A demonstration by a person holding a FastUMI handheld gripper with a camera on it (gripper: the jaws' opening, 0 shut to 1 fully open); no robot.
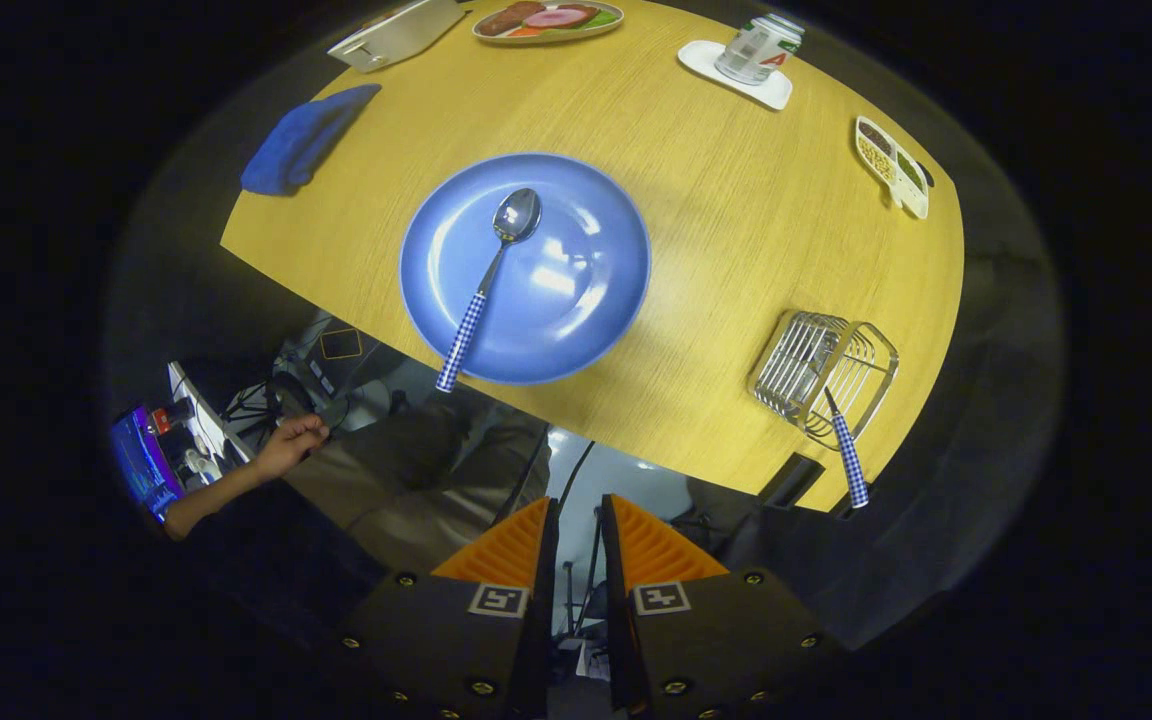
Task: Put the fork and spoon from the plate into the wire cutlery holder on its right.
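Observation:
I look down on the wooden table from high above. A spoon (488, 280) with a checked handle lies across the blue plate (576, 290), its handle end reaching over the plate's near rim. To the plate's right stands the wire cutlery holder (821, 372), with the fork (848, 455) in it, checked handle sticking out toward me. My gripper (576, 525) hangs well short of the table edge, fingers nearly together with a narrow gap and nothing between them.
A blue cloth (304, 140) lies left beyond the plate. Further off are a plate of food (548, 20), a can (758, 48) on a white coaster and a divided dish (891, 165). A person's hand (288, 445) and knees show below the table edge.

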